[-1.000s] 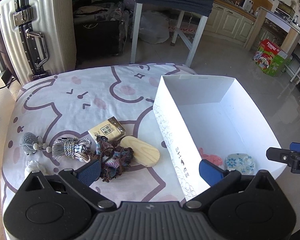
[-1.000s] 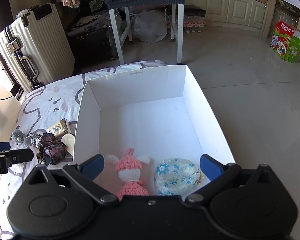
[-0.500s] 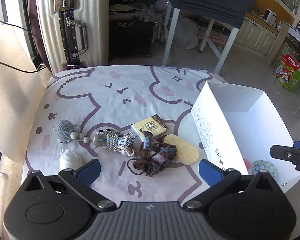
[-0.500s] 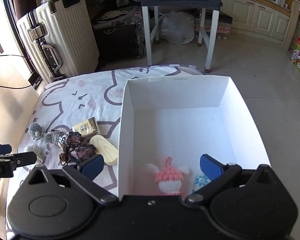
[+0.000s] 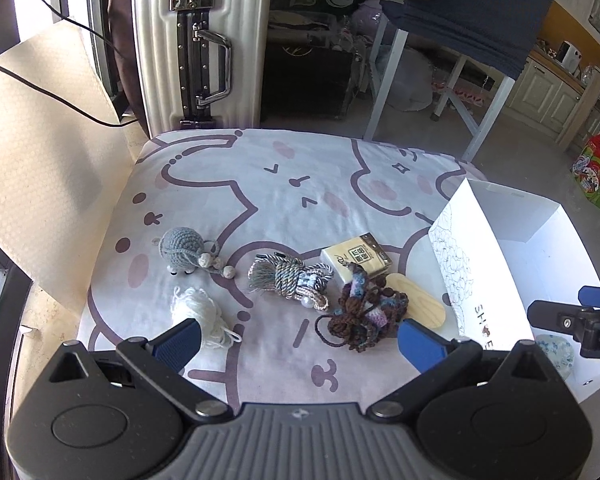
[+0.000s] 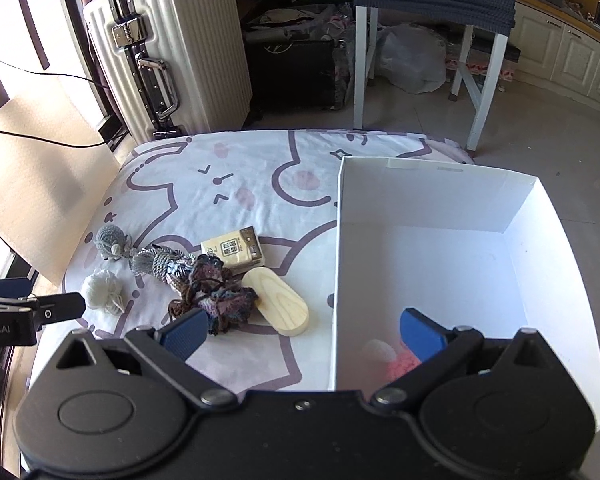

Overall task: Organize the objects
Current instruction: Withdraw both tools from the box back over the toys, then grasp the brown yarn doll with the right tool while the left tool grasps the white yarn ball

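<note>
Hovering wide open, empty: left gripper (image 5: 298, 338) low centre of frame, above cartoon-print sheet (image 5: 300, 184). White yarn ball (image 5: 198, 312) touches its left pad in picture; brown-purple yarn tangle (image 5: 360, 316) just beside right pad. Beyond: grey crochet mouse (image 5: 182, 252), twisted rope tassel (image 5: 288, 278), tissue pack (image 5: 356, 258), smooth oval wooden piece (image 5: 420, 304).

Right gripper (image 6: 302, 332) also spread wide, nothing held, straddling left wall of white cardboard box (image 6: 440, 196). Right view alone shows pink crochet toy (image 6: 396, 362) inside, lower frame; left view alone shows floral pouch (image 5: 556, 352).
</note>
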Motion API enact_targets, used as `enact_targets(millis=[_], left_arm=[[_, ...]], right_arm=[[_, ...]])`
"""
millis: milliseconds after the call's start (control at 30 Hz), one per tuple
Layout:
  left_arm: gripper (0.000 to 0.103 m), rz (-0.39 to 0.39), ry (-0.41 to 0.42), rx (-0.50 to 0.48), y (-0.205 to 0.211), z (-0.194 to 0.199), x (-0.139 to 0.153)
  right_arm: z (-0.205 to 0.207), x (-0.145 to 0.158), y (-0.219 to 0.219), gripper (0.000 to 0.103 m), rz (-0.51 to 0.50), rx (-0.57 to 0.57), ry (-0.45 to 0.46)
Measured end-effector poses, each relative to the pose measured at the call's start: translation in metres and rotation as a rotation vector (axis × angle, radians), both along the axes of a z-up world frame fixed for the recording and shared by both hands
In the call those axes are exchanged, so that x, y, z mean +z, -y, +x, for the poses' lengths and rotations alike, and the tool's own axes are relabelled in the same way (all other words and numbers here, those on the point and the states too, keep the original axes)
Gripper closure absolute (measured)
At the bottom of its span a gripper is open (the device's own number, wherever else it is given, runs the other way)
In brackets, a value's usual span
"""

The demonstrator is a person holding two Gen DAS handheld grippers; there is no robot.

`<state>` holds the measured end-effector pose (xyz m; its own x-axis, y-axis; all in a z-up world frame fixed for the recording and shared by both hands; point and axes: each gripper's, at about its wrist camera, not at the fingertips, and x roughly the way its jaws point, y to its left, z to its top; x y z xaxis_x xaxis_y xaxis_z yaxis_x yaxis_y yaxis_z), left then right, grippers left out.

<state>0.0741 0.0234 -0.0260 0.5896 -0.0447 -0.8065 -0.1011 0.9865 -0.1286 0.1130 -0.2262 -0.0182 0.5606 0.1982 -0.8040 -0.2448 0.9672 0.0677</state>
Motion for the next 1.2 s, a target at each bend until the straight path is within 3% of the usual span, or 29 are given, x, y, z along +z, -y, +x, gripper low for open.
enact_targets(millis=[267, 433, 667, 967, 1200], left_arm=[[0.0, 0.004, 0.031, 0.051, -0.019, -0.002, -0.003], [0.0, -0.013, 0.052, 0.111, -0.038, 0.001, -0.006], [0.005, -0.029, 0.075, 0.17, -0.063, 0.015, -0.019], [0.014, -0.042, -0.004, 0.236, -0.083, 0.034, -0.063], [0.018, -0.126, -0.068, 0.313, -0.093, 0.041, -0.086]], right_arm=[[0.006, -0.001, -0.02, 0.0, 0.016, 0.032, 0.019], [0.009, -0.006, -0.029, 0.0, 0.031, 0.068, 0.075], [0.019, -0.023, -0.048, 0.0, -0.014, 0.122, 0.116], [0.03, -0.049, -0.075, 0.0, -0.087, 0.218, 0.132], [0.041, -0.084, -0.099, 0.001, -0.096, 0.291, 0.095]])
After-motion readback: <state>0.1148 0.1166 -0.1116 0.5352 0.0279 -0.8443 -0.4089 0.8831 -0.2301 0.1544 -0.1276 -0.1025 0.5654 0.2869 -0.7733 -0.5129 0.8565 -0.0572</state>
